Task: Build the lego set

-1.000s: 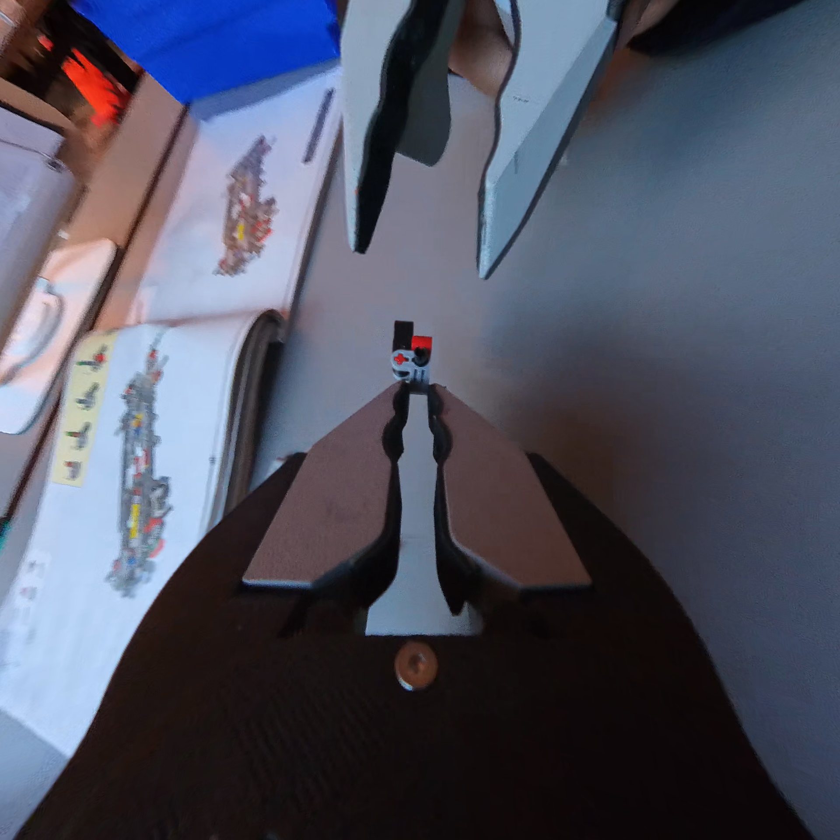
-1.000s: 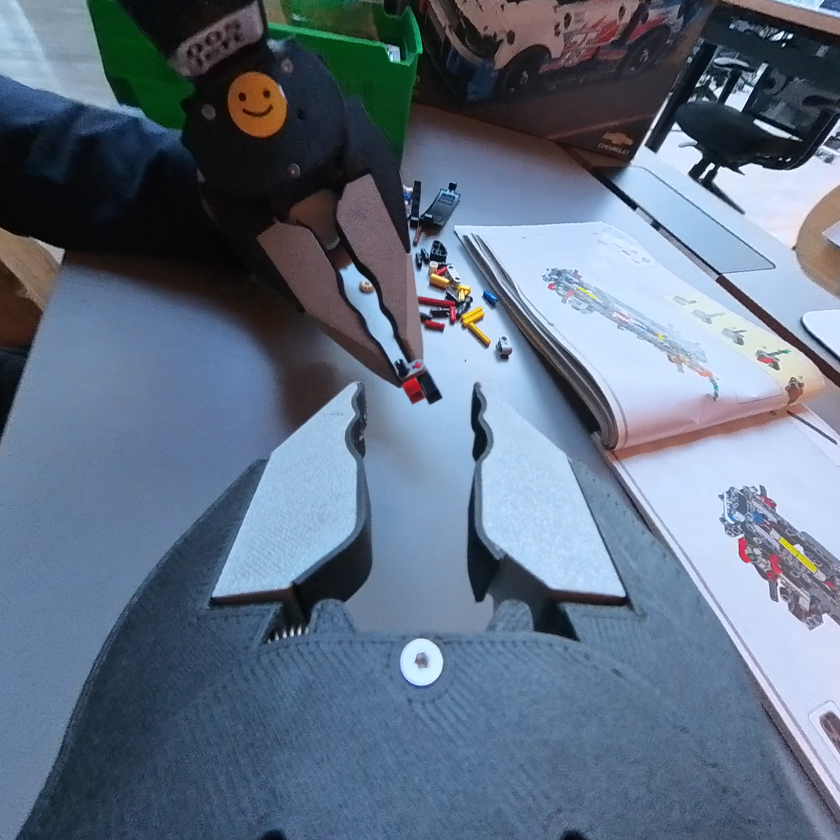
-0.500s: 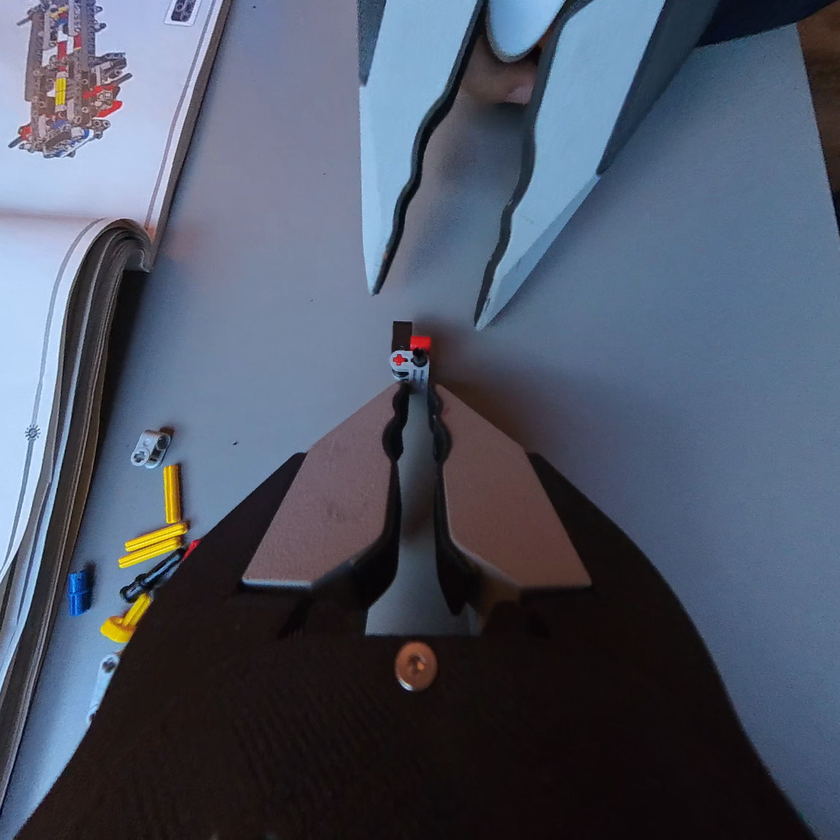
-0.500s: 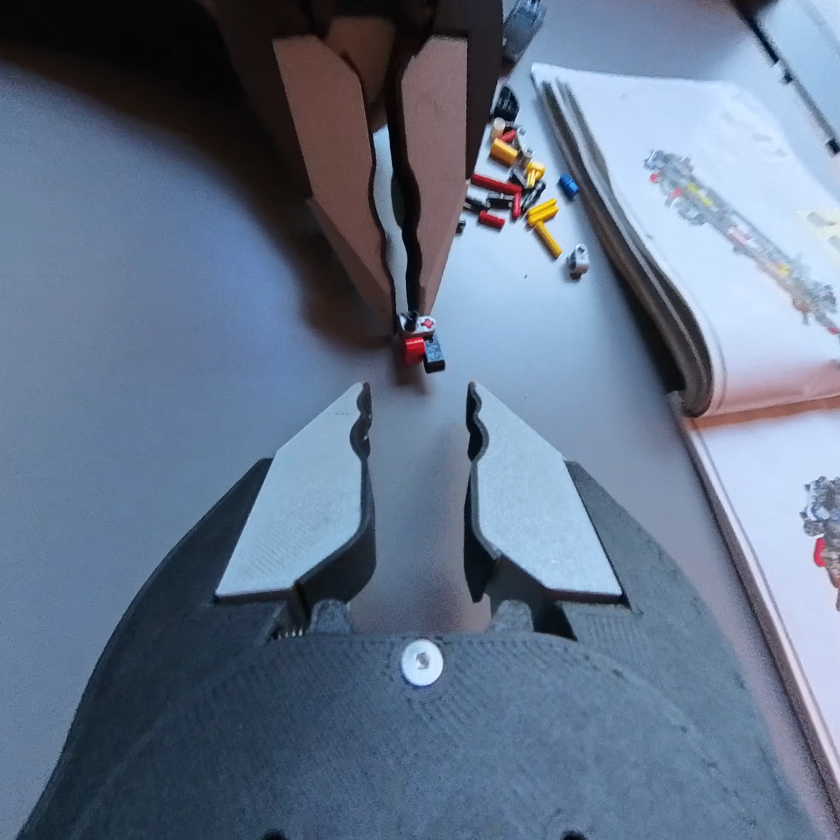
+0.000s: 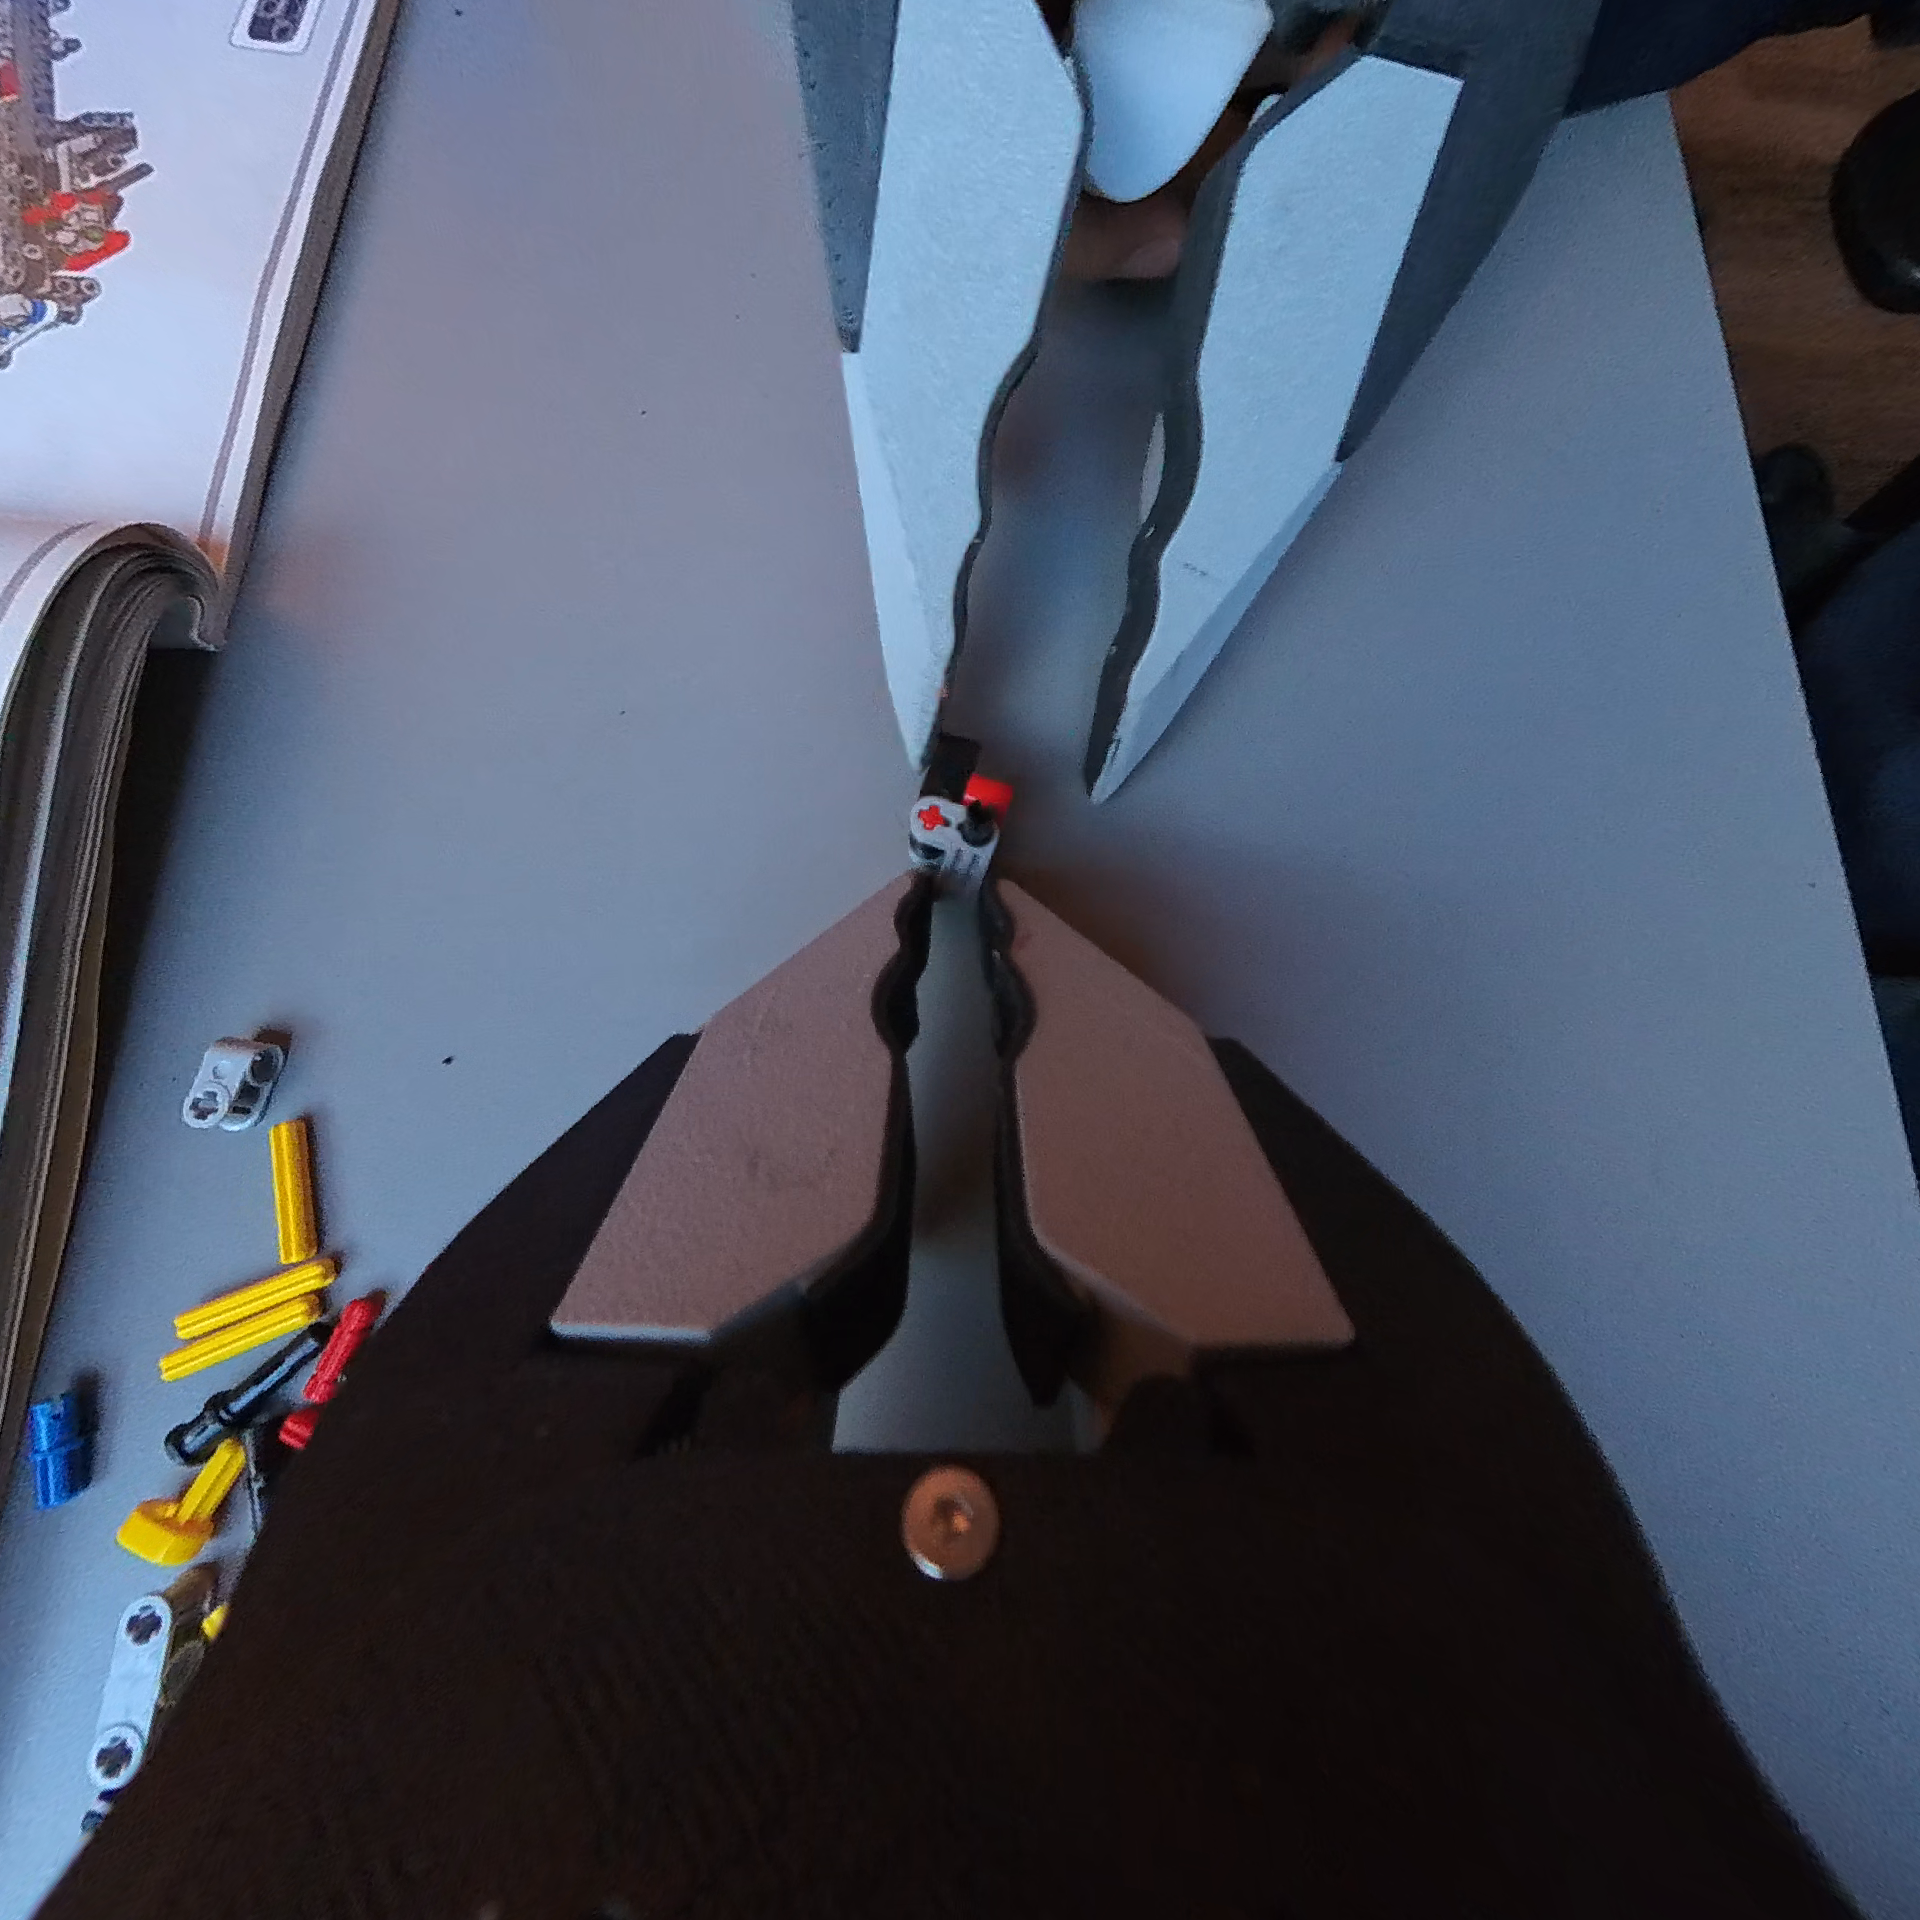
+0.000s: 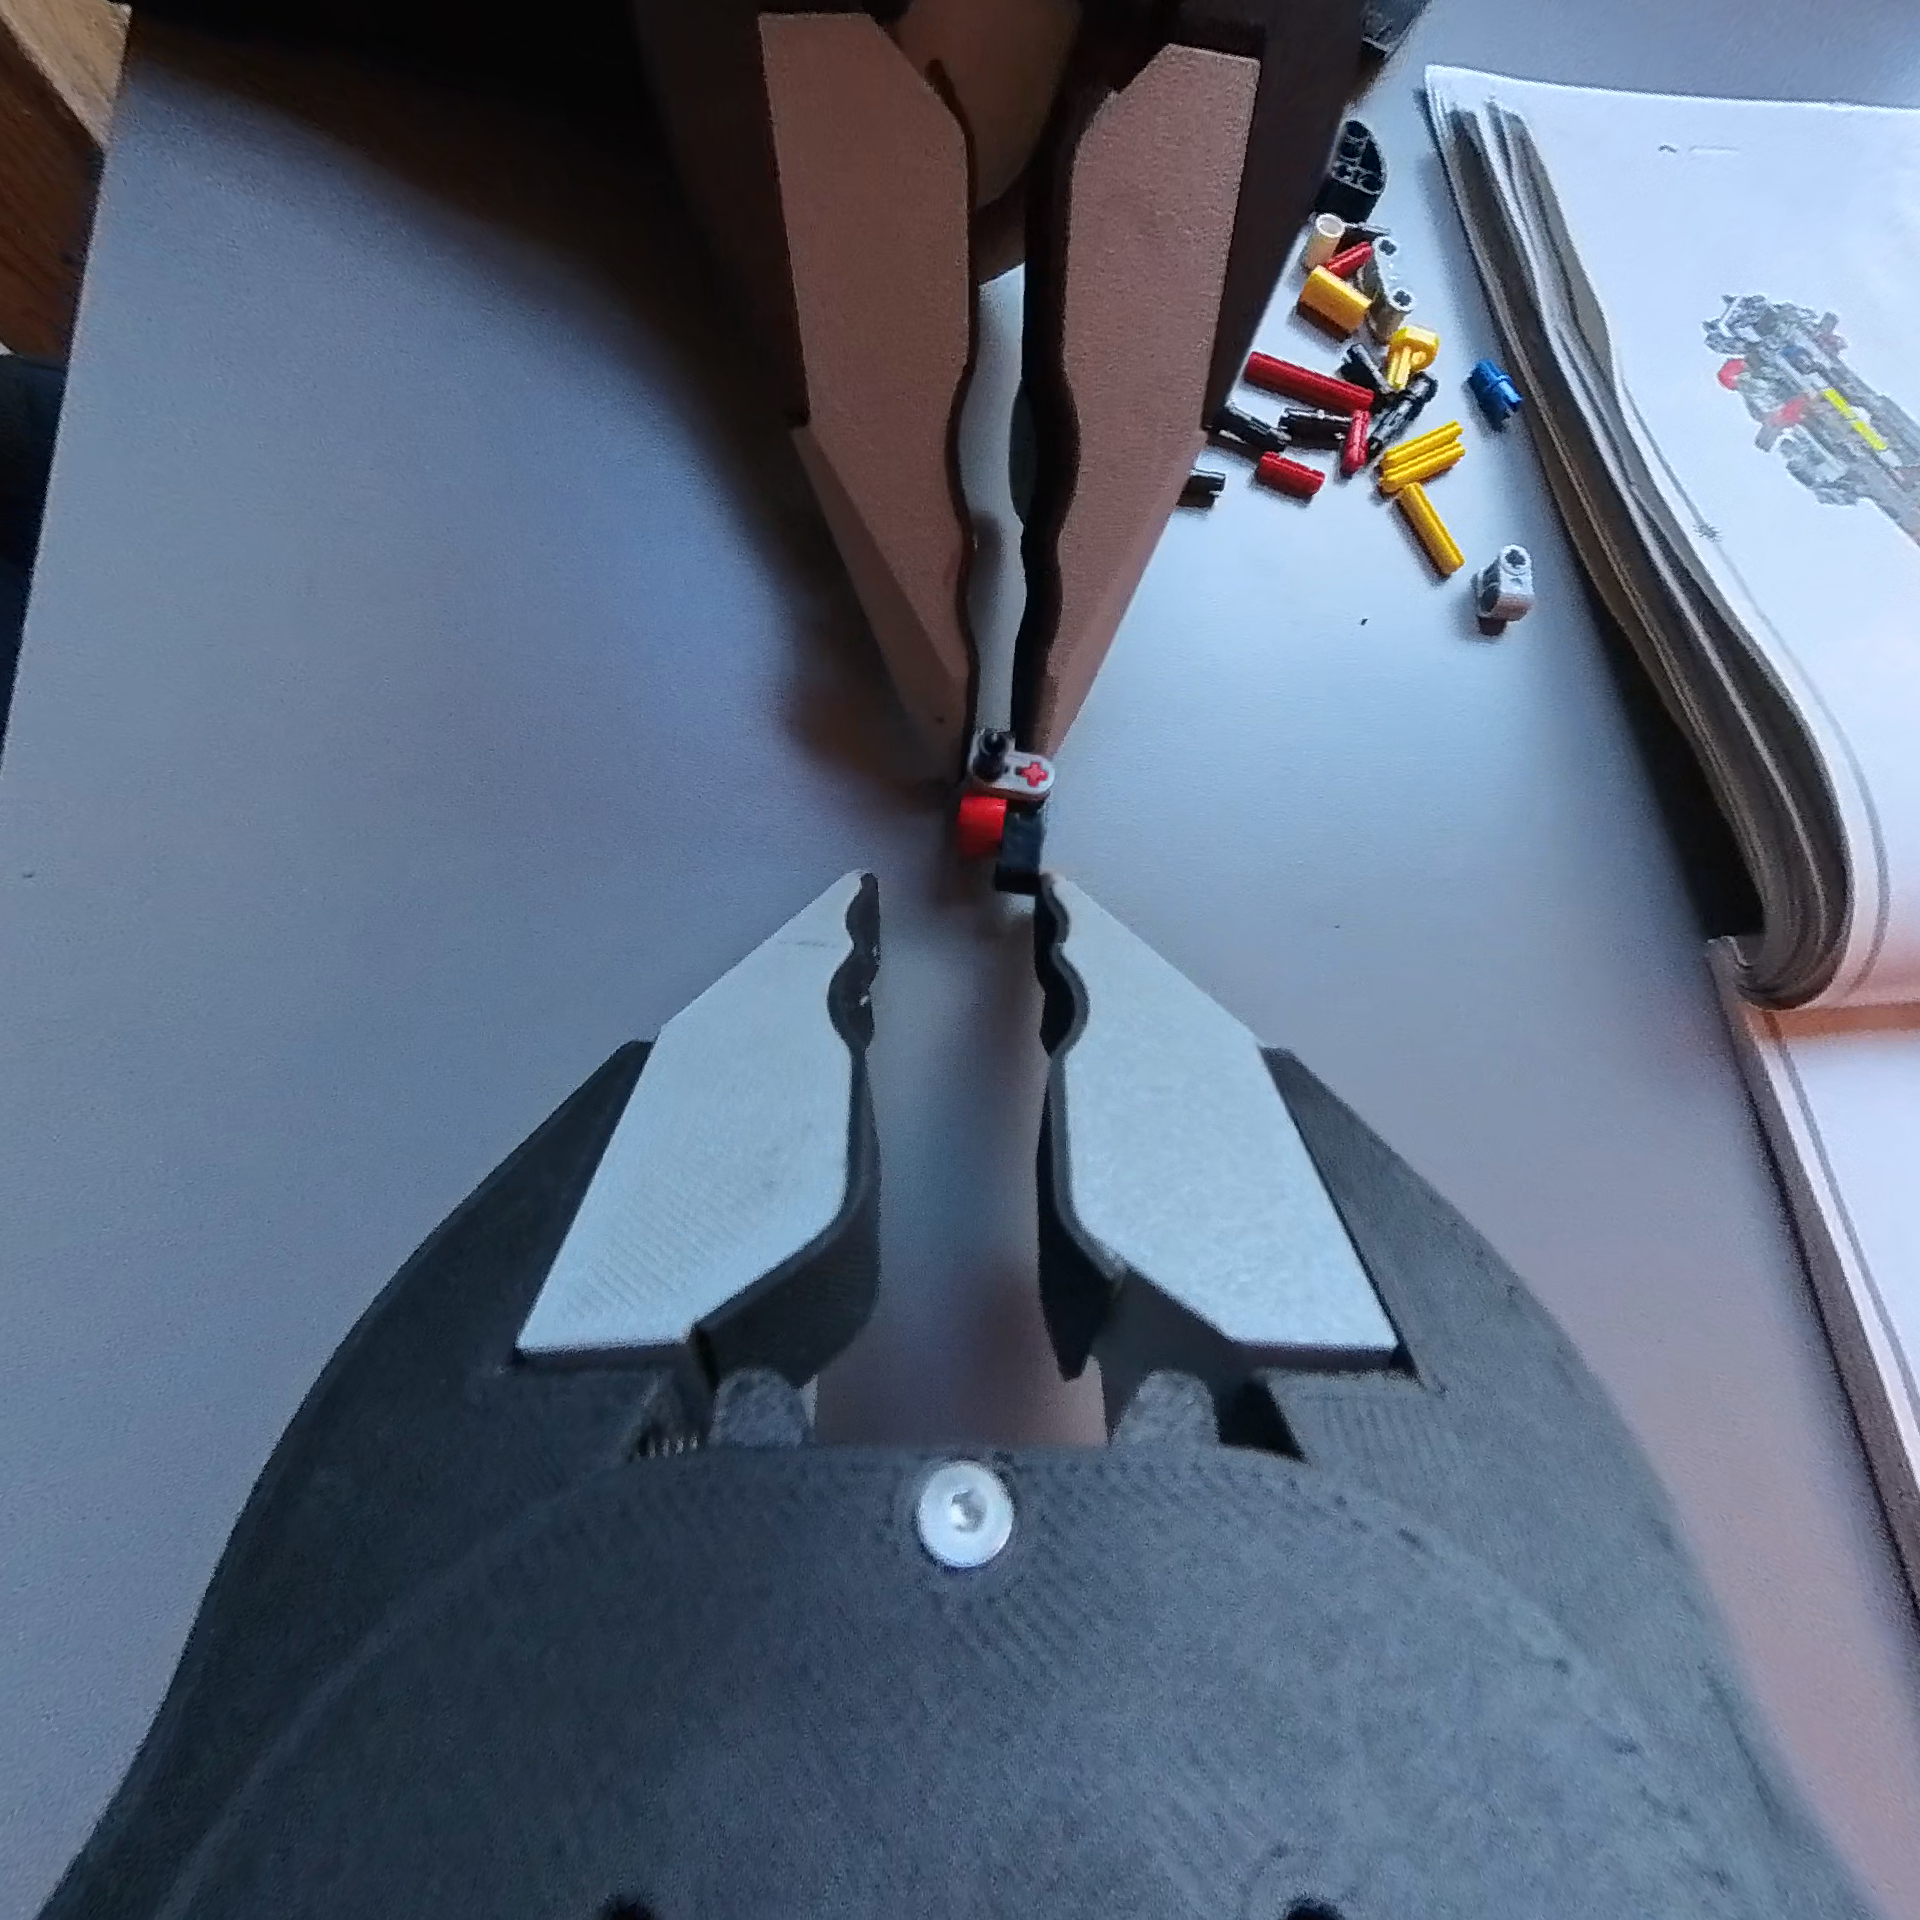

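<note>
My left gripper (image 5: 956, 883) is shut on a small brick assembly (image 5: 954, 826): a grey connector with a red cross axle and a black pin, plus a red piece and a black piece at its far end. It holds the assembly just above the grey table (image 5: 520, 727). The assembly also shows in the right wrist view (image 6: 1003, 805), at the tips of the left gripper (image 6: 1006, 732). My right gripper (image 6: 956, 894) is open and holds nothing. It faces the assembly, and its right fingertip (image 6: 1049, 894) is right at the black piece (image 6: 1018, 862). In the left wrist view the right gripper (image 5: 1013, 774) stands just beyond the assembly.
A pile of loose yellow, red, black and blue pins and axles (image 6: 1361, 416) lies beside an open instruction booklet (image 6: 1714, 468). Both also show in the left wrist view: the pile (image 5: 249, 1340) at lower left and the booklet (image 5: 104, 312) at upper left. The table's edge (image 5: 1704, 416) runs at the right. Less than 4 cm separates the two grippers' tips.
My right gripper has moved in to the assembly and its jaws have narrowed. My left gripper has kept its hold and lowered towards the table.
</note>
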The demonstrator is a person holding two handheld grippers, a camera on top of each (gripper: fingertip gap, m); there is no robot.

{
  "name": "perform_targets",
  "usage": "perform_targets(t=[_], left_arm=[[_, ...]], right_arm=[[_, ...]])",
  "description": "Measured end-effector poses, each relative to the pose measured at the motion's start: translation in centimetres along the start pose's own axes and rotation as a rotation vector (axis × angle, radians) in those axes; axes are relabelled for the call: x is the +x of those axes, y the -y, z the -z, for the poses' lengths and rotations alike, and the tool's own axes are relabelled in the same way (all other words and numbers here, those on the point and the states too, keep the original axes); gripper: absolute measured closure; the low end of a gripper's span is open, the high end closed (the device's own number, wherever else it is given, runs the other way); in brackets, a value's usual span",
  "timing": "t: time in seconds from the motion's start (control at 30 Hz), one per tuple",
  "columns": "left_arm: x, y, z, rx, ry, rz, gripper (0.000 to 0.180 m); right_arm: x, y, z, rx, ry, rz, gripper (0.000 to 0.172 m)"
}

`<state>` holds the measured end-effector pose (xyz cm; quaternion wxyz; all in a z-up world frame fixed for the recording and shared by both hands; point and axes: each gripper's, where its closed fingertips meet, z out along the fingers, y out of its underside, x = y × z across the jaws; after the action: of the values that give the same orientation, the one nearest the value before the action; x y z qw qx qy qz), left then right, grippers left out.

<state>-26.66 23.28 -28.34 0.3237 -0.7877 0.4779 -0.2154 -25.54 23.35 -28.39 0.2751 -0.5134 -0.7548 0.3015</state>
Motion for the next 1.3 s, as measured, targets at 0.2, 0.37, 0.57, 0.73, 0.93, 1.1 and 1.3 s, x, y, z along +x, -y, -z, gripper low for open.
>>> perform_targets(t=[0.2,0.37,0.57,0.73,0.93,1.1,1.3], left_arm=[[-0.7,-0.3,0.4,-0.006,0.019,-0.013,0.152],[-2.1,1.0,3.0,0.022,0.099,0.0,0.137],[-10.0,7.6,6.1,0.069,0.34,0.093,0.178],[-17.4,9.5,0.7,-0.037,0.386,0.156,0.18],[-21.4,5.1,-2.7,-0.166,0.407,0.269,0.18],[-21.3,2.4,-0.8,-0.177,0.477,0.275,0.18],[-20.9,1.1,-0.4,-0.079,0.512,0.313,0.18]], right_arm=[[-0.1,0.0,0.0,-0.006,-0.002,-0.008,0.147],[0.3,-0.3,0.2,-0.017,-0.02,-0.032,0.146],[2.6,-0.9,0.9,-0.034,-0.108,-0.169,0.147],[4.2,-0.9,2.0,-0.002,-0.175,-0.266,0.147],[4.7,-1.5,1.9,-0.019,-0.196,-0.294,0.146],[4.8,-2.1,1.6,-0.013,-0.159,-0.373,0.145],[6.0,-2.3,2.2,0.042,-0.13,-0.496,0.141]])
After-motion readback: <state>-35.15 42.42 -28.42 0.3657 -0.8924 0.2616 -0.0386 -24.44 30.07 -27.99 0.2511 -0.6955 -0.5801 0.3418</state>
